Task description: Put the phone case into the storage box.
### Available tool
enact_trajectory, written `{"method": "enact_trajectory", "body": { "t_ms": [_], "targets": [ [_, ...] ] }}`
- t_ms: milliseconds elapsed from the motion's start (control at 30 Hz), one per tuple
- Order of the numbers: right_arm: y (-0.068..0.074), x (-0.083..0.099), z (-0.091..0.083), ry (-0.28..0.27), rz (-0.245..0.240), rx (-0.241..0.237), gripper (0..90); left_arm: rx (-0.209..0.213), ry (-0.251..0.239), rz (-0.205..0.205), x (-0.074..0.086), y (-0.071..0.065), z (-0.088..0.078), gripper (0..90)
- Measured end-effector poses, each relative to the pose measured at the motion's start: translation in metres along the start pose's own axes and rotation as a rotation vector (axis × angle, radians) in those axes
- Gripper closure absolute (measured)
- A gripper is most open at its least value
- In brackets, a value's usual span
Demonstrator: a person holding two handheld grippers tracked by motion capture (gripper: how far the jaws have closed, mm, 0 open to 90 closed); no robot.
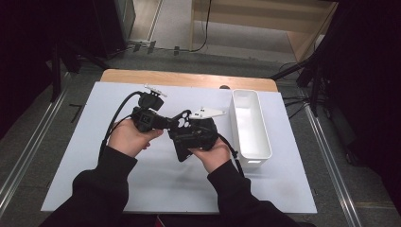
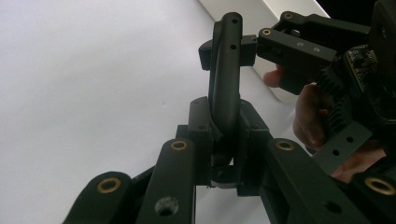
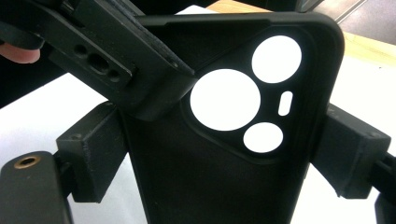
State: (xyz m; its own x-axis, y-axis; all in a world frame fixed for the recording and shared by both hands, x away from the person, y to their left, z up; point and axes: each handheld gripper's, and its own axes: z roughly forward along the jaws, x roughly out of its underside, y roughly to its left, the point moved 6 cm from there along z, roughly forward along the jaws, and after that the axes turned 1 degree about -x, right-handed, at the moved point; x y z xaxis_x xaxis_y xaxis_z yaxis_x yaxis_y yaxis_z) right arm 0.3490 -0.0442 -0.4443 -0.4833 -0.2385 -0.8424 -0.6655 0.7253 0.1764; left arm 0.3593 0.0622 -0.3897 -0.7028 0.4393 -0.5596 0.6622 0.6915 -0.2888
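One black phone case point(image 3: 219, 154) with four camera cutouts, mid-mat, gripped by both tongs: left gripper point(image 2: 224, 140) pinched tight on its thin edge, right gripper point(image 3: 219, 163) spread wide across its width. One white bin point(image 1: 249, 124) at 3 o'clock; white mat point(image 1: 156, 189) free toward 6.

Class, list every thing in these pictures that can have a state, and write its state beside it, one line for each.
Black soft phone case with round camera cut-outs: empty, held above the table between both grippers.
Left gripper: jaws shut on the case's thin edge.
Right gripper: jaws set wide, pressing the case's two long sides.
White oblong plastic bin: upright, open-topped, empty.
White table top: flat, bearing the bin.
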Motion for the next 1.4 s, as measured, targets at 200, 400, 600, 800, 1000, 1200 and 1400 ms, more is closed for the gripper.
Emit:
{"method": "enact_trajectory", "body": {
  "t_ms": [200,400,600,800,1000,1200,1400],
  "targets": [
    [0.001,-0.001,-0.002,0.007,-0.003,-0.006,11.6,0.013,-0.006,-0.004,0.000,0.000,-0.001,77.7],
    [0.002,-0.002,-0.002,0.003,-0.009,-0.022,11.9,0.025,-0.012,0.005,-0.001,-0.001,-0.004,73.1],
    [0.002,-0.001,-0.003,0.013,-0.012,-0.028,11.9,0.028,-0.037,0.022,-0.003,-0.003,-0.012,59.0],
    [0.000,0.000,-0.003,0.024,-0.005,-0.032,11.9,0.040,-0.063,0.019,-0.006,-0.003,-0.022,49.9],
    [-0.003,0.001,-0.003,0.037,0.004,-0.032,11.9,0.069,-0.085,0.058,-0.005,-0.005,-0.029,41.5],
    [-0.012,0.002,-0.005,0.045,0.019,-0.026,11.9,0.069,-0.106,0.110,-0.003,-0.002,-0.033,35.0],
    [-0.016,0.002,-0.010,0.040,0.028,-0.028,11.9,0.133,-0.088,0.148,0.001,0.004,-0.030,34.9]
  ]
}}
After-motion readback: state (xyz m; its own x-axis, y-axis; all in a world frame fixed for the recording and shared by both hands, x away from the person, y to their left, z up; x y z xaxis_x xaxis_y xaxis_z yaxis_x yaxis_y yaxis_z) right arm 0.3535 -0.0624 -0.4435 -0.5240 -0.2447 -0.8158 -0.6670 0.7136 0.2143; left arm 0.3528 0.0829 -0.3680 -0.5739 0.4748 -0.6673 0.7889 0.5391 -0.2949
